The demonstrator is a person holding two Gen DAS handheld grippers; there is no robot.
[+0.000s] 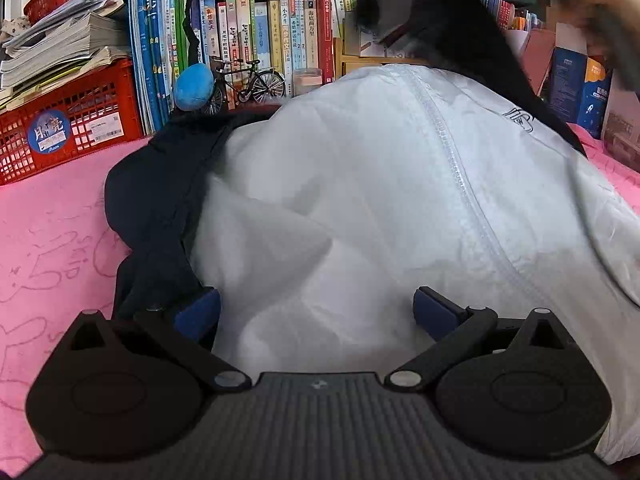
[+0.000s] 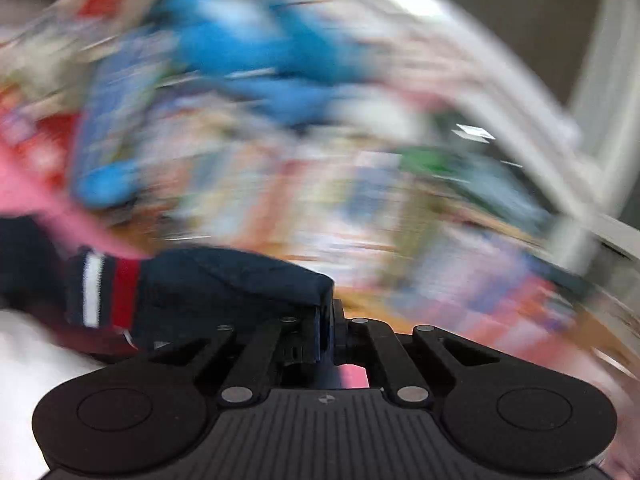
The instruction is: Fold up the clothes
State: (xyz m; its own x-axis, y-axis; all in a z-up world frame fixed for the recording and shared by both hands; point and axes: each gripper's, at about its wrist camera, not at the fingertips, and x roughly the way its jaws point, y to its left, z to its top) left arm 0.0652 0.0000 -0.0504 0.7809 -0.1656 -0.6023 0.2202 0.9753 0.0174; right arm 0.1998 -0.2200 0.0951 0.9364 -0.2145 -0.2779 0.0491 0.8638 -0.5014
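A jacket lies spread on the pink bed cover, its white lining (image 1: 360, 200) facing up with a zipper (image 1: 460, 176) running down it and navy outer fabric (image 1: 160, 208) showing along the left edge. My left gripper (image 1: 316, 312) is open, low over the near part of the white lining, its blue pads (image 1: 200, 312) wide apart. My right gripper (image 2: 326, 320) is shut on the navy sleeve (image 2: 224, 284), whose cuff (image 2: 104, 292) has white and red stripes. In the left wrist view the lifted dark sleeve (image 1: 460, 28) and a blurred hand (image 1: 612, 12) show at top right.
Behind the bed stands a shelf of books (image 1: 260, 36) with a toy bicycle (image 1: 248, 84) and a blue plush (image 1: 194, 86). A red crate (image 1: 68, 128) under stacked papers sits at the left. Boxes (image 1: 576, 84) stand at right. The right wrist view's background is motion-blurred.
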